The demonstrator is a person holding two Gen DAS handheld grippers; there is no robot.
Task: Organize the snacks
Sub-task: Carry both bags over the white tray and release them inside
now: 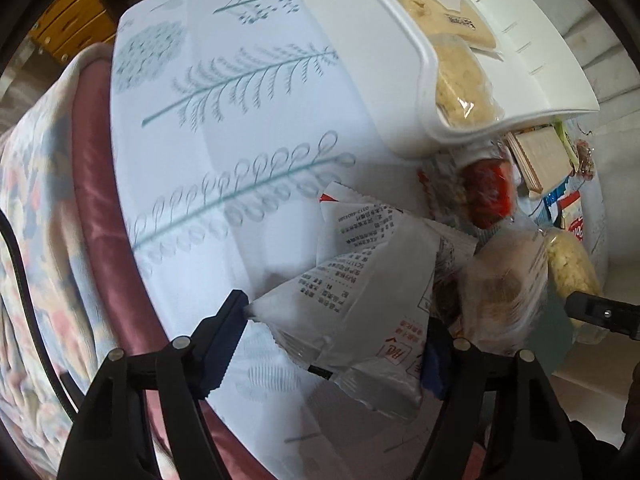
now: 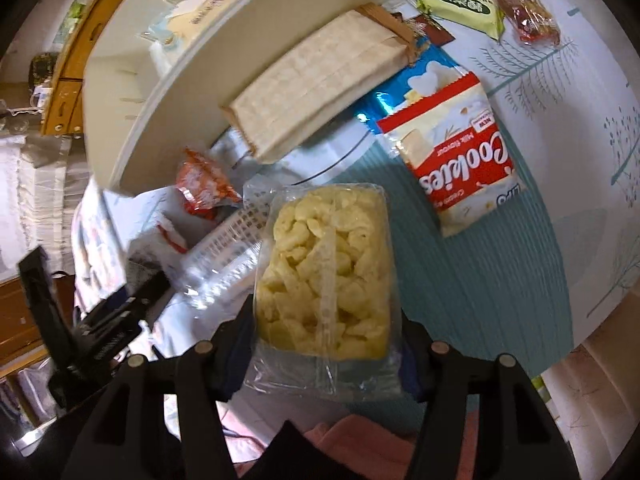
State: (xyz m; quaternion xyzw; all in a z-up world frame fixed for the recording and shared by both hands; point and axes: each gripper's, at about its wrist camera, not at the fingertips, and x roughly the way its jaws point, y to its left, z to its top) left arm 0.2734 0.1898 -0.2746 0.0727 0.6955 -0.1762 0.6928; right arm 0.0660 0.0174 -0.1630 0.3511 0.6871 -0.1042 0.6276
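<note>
My left gripper (image 1: 332,344) is shut on a white snack packet (image 1: 360,296) with black print, held above the patterned tablecloth. My right gripper (image 2: 324,344) is shut on a clear pack of yellow puffed snack (image 2: 326,276), which also shows at the right of the left wrist view (image 1: 570,268). The white storage bin (image 1: 432,80) holds a beige packet (image 1: 444,12) and a clear puffed-snack pack (image 1: 460,80). It shows in the right wrist view (image 2: 176,76) at upper left. The left gripper shows at the left of the right wrist view (image 2: 112,312).
On the tablecloth (image 2: 560,200) lie a Cookies bag (image 2: 460,164), a wafer pack (image 2: 320,84), a green packet (image 2: 460,8), a red-orange clear pack (image 2: 528,12) and a red wrapper (image 2: 204,184). A pink cushion edge (image 1: 96,200) borders the cloth at the left.
</note>
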